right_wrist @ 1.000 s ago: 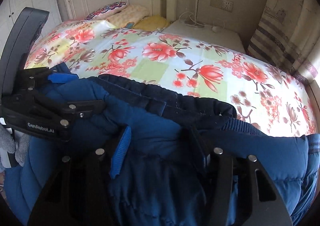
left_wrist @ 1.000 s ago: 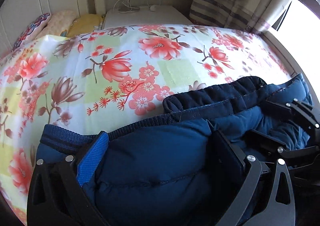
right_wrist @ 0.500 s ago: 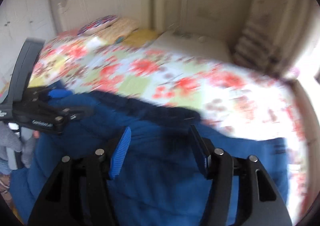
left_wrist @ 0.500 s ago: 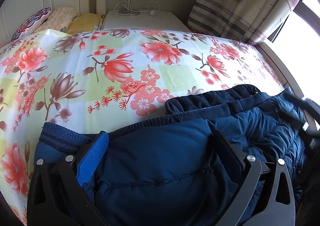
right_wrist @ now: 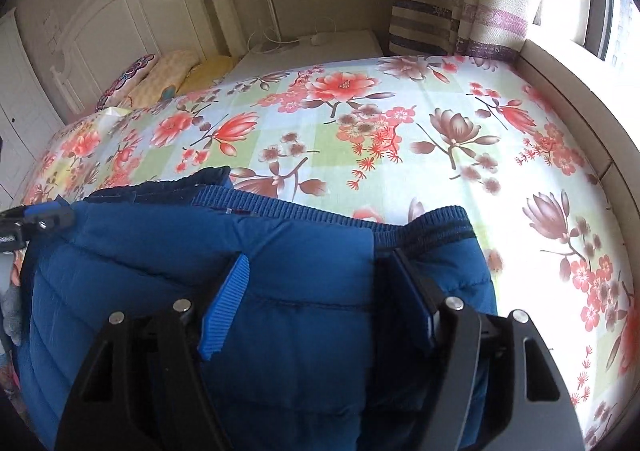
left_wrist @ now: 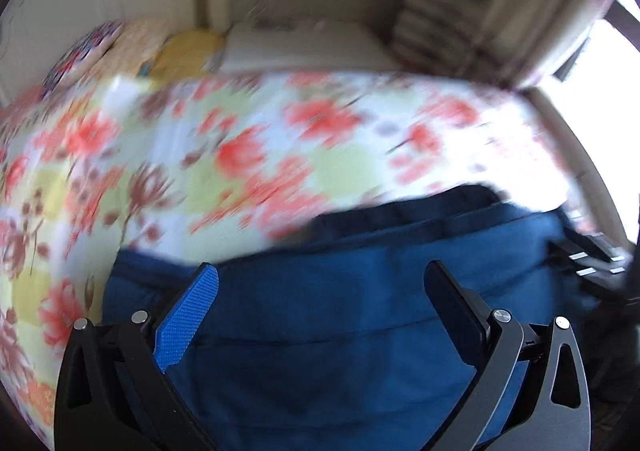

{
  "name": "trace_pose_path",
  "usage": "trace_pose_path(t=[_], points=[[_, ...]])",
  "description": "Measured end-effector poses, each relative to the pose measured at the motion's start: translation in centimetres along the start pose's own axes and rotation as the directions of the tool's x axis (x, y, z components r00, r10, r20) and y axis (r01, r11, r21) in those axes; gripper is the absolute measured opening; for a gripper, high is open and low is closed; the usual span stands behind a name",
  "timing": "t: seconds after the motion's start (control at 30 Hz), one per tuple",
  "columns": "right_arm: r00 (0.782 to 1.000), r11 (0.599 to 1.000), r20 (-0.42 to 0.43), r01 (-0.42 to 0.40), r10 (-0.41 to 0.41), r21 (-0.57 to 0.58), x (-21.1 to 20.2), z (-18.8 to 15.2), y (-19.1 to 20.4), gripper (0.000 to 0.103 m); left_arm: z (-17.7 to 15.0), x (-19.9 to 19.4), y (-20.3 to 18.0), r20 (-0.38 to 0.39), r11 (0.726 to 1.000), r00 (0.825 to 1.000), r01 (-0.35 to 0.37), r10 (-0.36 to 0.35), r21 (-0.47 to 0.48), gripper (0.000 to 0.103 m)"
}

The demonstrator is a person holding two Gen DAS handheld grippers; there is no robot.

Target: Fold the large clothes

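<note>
A dark blue puffer jacket [right_wrist: 300,251] lies on the flowered bed sheet [right_wrist: 400,131], its ribbed hem toward the headboard. My right gripper [right_wrist: 318,257] points down onto it near the hem. Its jaws are opening, with a folded panel of the jacket bulging between the fingers. The left wrist view is blurred: my left gripper [left_wrist: 320,271] hangs open just above the jacket [left_wrist: 340,331], its blue pad [left_wrist: 188,323] bare. Each view catches the other tool at its edge: the right gripper [left_wrist: 588,259] and the left gripper [right_wrist: 32,223].
Pillows [right_wrist: 168,75] lie against the white headboard [right_wrist: 132,11] at the back left. A white nightstand [right_wrist: 312,47] with cables stands behind the bed. A striped curtain [right_wrist: 440,3] and a window ledge [right_wrist: 560,83] run along the right side.
The left gripper has lifted off the jacket, and its fingers no longer sink into the fabric. The right gripper slid right along the hem, rolled, and its jaws stand wider.
</note>
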State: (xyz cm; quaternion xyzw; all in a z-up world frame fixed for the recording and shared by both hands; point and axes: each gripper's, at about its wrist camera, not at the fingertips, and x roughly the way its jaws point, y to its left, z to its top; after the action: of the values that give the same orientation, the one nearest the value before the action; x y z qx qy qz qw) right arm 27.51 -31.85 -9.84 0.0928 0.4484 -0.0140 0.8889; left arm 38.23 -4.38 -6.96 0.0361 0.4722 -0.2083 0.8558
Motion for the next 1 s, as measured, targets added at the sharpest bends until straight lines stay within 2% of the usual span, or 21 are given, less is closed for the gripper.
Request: trace_pose_path(t=[0.07, 0.1, 0.2, 0.23, 0.3, 0.33, 0.43, 0.5, 0.57, 0.63, 0.67, 0.7, 0.8, 0.87, 0.93, 0.97, 1.0], points=[[1.000, 1.000, 0.002, 0.014, -0.014, -0.011, -0.1, 0.0, 0.1, 0.070, 0.7, -1.1, -4.4, 0.066, 0.995, 0.998, -0.002, -0.005, 0.102, 0.099], [1.000, 1.000, 0.004, 0.014, -0.014, -0.009, -0.1, -0.1, 0.1, 0.070, 0.8, -0.6, -6.4, 0.070, 0.989, 0.998, -0.006, -0.005, 0.149, 0.099], [1.000, 1.000, 0.005, 0.000, 0.000, 0.001, -0.1, -0.1, -0.2, 0.070, -0.2, 5.0, -9.7, -0.054, 0.971, 0.995, -0.074, 0.088, 0.229, 0.099], [1.000, 1.000, 0.009, -0.004, 0.004, 0.003, -0.2, -0.1, -0.2, 0.070, -0.9, 7.1, -9.5, -0.096, 0.972, 0.992, -0.060, 0.083, 0.229, 0.099], [1.000, 1.000, 0.010, -0.006, 0.006, 0.005, -0.2, -0.1, -0.2, 0.070, -1.0, 7.1, -7.4, -0.098, 0.990, 0.995, 0.034, -0.020, 0.139, 0.099], [1.000, 1.000, 0.010, -0.006, 0.006, 0.005, -0.3, -0.1, -0.2, 0.070, -0.9, 6.6, -6.8, -0.097, 0.990, 0.994, 0.054, -0.042, 0.129, 0.099], [1.000, 1.000, 0.011, -0.010, 0.010, 0.009, -0.2, -0.1, -0.2, 0.070, -1.2, 3.8, -4.8, -0.019, 0.988, 0.999, -0.031, 0.034, 0.152, 0.099], [1.000, 1.000, 0.013, -0.018, 0.018, 0.015, -0.3, -0.1, -0.3, 0.070, -1.5, 2.1, -0.5, 0.009, 0.990, 0.992, -0.124, 0.124, 0.069, 0.099], [1.000, 1.000, 0.012, -0.023, 0.023, 0.018, -0.2, -0.1, -0.4, 0.071, -2.3, 1.7, 5.2, -0.010, 0.983, 0.985, -0.175, 0.175, -0.053, 0.099], [1.000, 1.000, 0.012, -0.025, 0.025, 0.016, -0.1, -0.1, -0.3, 0.072, -3.6, 1.5, 10.0, -0.026, 0.980, 0.999, -0.038, 0.033, -0.197, 0.098], [1.000, 1.000, 0.010, -0.025, 0.024, 0.014, -0.1, -0.1, -0.2, 0.072, -4.2, 1.3, 11.0, -0.003, 0.976, 1.000, 0.030, -0.031, -0.218, 0.098], [1.000, 1.000, 0.009, -0.025, 0.025, 0.014, 0.0, 0.0, -0.3, 0.072, -4.4, 1.2, 10.8, 0.010, 0.979, 1.000, 0.026, -0.024, -0.202, 0.098], [0.999, 0.999, 0.008, -0.032, 0.031, 0.022, 0.0, 0.0, -0.4, 0.072, -4.0, 2.2, 9.0, -0.005, 0.989, 0.998, -0.060, 0.059, -0.133, 0.099], [1.000, 0.999, 0.007, -0.030, 0.030, 0.021, 0.0, 0.0, -0.4, 0.072, -4.0, 2.1, 9.0, 0.000, 0.989, 0.998, -0.059, 0.059, -0.135, 0.099], [1.000, 1.000, -0.009, -0.023, 0.023, 0.009, 0.0, 0.2, -0.2, 0.073, -4.0, 1.8, 9.4, 0.006, 0.988, 1.000, -0.027, 0.029, -0.155, 0.098], [1.000, 1.000, -0.014, -0.010, 0.010, 0.002, -0.2, 0.4, 0.0, 0.073, -3.9, 1.5, 9.4, 0.005, 0.987, 0.999, -0.031, 0.032, -0.159, 0.098], [0.999, 0.999, -0.005, 0.039, -0.039, -0.013, -1.0, 0.6, 0.7, 0.071, -3.8, 0.6, 9.1, 0.013, 0.984, 0.997, -0.073, 0.076, -0.165, 0.097]])
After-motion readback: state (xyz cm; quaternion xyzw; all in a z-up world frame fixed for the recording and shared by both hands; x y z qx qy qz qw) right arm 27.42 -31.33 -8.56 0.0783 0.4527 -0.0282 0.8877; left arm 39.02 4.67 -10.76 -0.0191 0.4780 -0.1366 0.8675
